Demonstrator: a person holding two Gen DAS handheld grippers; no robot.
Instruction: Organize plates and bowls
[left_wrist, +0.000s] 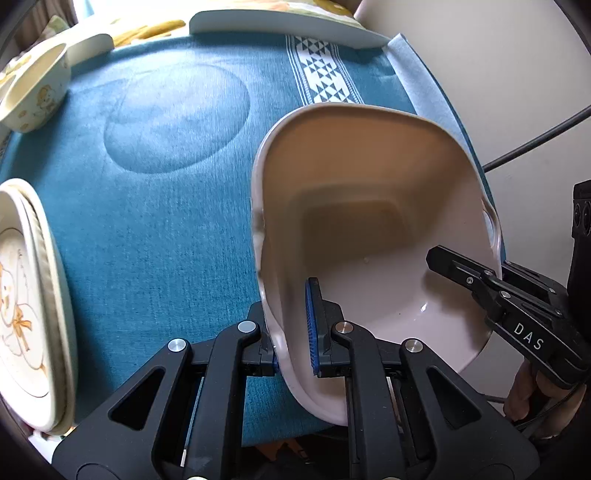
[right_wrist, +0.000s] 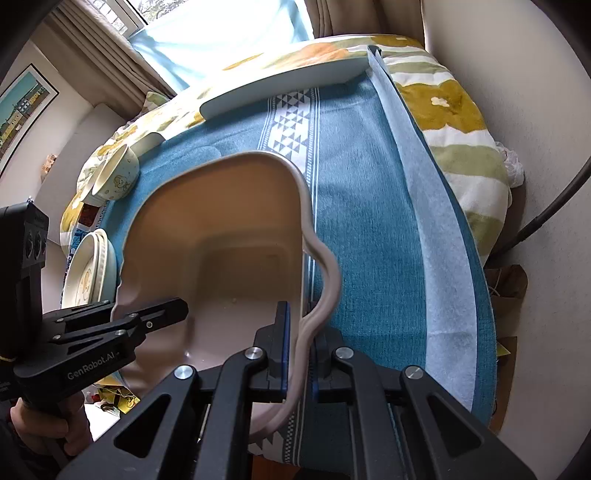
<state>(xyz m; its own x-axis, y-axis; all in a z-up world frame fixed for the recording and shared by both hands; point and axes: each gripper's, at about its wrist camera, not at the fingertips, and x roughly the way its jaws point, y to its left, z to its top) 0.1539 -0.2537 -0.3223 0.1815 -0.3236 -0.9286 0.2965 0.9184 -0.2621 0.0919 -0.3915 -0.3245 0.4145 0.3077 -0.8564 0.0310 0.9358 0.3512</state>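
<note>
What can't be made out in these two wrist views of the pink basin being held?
- Pale pink plastic basin: whether its base rests on the teal tablecloth is hidden by its own walls in both views.
- Stacked cream plates with a cartoon print: cut off by the left wrist view's left edge; count unclear.
- Cream cartoon bowl: contents not visible; what it sits on is unclear.

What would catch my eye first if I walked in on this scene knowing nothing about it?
Most likely the big pinkish basin, gripped on opposite rims by the left gripper and the right gripper over a teal tablecloth. Next, the cartoon-printed dishes along the cloth's left side: a stack of plates near the front edge and a small bowl farther back.
</note>
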